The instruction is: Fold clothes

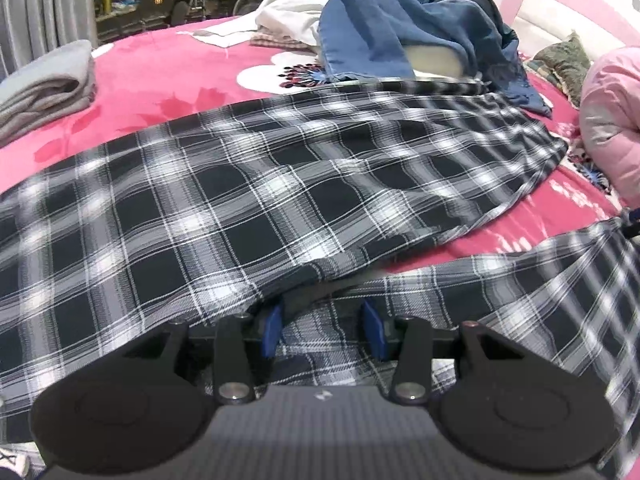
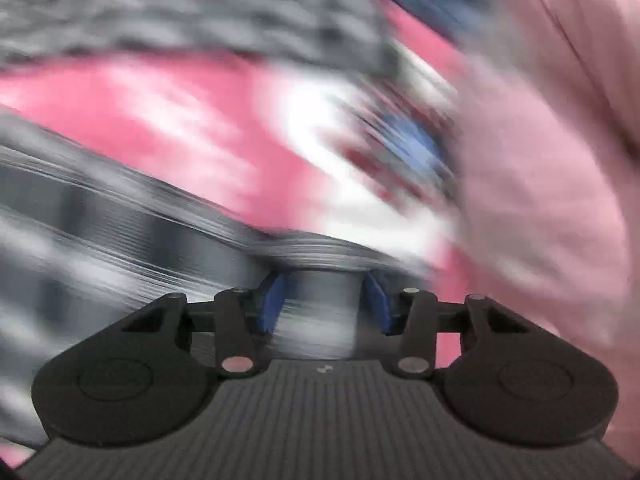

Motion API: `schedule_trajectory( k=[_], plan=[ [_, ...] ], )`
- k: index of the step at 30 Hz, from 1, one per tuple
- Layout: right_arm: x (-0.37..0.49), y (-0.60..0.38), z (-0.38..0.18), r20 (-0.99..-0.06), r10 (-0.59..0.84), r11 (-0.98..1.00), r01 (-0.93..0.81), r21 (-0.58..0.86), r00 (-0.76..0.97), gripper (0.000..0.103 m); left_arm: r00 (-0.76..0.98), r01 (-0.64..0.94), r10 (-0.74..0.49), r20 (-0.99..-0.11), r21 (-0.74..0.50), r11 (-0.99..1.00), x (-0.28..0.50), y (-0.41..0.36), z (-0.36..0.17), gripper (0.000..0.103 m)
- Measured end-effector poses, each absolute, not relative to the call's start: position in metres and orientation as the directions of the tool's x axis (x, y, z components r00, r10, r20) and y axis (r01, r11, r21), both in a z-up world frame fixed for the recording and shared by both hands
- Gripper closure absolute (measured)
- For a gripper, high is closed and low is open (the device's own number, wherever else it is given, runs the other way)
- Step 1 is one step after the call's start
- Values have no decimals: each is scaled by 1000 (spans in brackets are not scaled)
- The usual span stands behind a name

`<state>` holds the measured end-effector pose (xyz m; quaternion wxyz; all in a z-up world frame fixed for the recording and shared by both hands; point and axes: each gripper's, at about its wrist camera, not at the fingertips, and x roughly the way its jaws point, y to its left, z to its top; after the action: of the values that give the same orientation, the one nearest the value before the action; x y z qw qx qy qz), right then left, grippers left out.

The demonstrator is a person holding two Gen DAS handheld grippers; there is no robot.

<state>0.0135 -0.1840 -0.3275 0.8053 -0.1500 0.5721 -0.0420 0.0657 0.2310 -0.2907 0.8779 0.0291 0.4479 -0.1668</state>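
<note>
Off to the far left of the left claw [image 1: 326, 328] a folded grey stack [image 1: 44, 84] sits on the bed [image 1: 160, 80], seemingly set aside as finished. Straight ahead the plaid garment [image 1: 240, 184] lies spread flat, probably for folding. The left claw's blue pads stand apart with plaid cloth lying between them; whether they pinch it I cannot tell. Beyond, a heap of blue clothes [image 1: 400, 28] crowds the far edge, while bare bed shows ahead to the left, room for a fold. The right claw [image 2: 326, 304] has its pads partly open around a bunched wad of the same plaid; the view is badly blurred. Close on its right bulges a pink jacket [image 2: 540, 160], leaving little room.
</note>
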Motion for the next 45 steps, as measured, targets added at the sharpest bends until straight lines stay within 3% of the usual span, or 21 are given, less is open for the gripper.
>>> schedule_trajectory(
  k=[1,2,4,8,14,21,23,26,31,33,36,42,45],
  plan=[
    [11,-208,-328,-917,-193,976,-25,-215,348,44,543,315,-265,-797,-100,944,65,233,-290,59],
    [10,-225,-323,-919,-184,983,62,-173,350,50,543,311,-265,-797,-103,945,64,235,-289,59],
    [9,-230,-306,-885,-288,957,145,-251,367,61,539,300,-262,-800,-108,948,64,238,-286,59],
    [5,-235,-265,-835,-228,966,221,-131,501,60,557,248,-229,-798,-103,963,51,252,-267,58],
    [-13,-185,-244,-736,183,963,31,267,652,57,608,53,-127,-784,-119,991,-17,314,-224,55],
    [-39,-110,-266,-645,635,754,-160,637,425,57,501,-327,111,-858,-69,943,-133,403,-216,54],
    [-49,-102,-286,-717,595,787,-85,610,363,57,454,-427,146,-879,-71,901,-164,420,-223,54],
    [-64,-107,-309,-858,405,890,81,449,315,60,416,-540,141,-898,-120,833,-197,436,-238,54],
    [-77,-130,-286,-764,452,768,236,596,460,53,548,-592,12,-836,-378,712,-216,451,-246,50],
    [-85,-124,-281,-709,518,701,237,672,478,46,568,-576,-46,-822,-437,691,-211,450,-250,50],
    [-107,-113,-297,-640,637,537,349,768,429,45,582,-547,-112,-806,-490,679,-210,444,-258,50],
    [-137,-92,-347,-636,710,392,580,714,302,45,597,-559,-140,-790,-535,633,-213,433,-281,51],
    [-139,-108,-346,-659,661,353,627,695,358,47,630,-561,-137,-764,-570,601,-213,438,-284,52]
  ],
)
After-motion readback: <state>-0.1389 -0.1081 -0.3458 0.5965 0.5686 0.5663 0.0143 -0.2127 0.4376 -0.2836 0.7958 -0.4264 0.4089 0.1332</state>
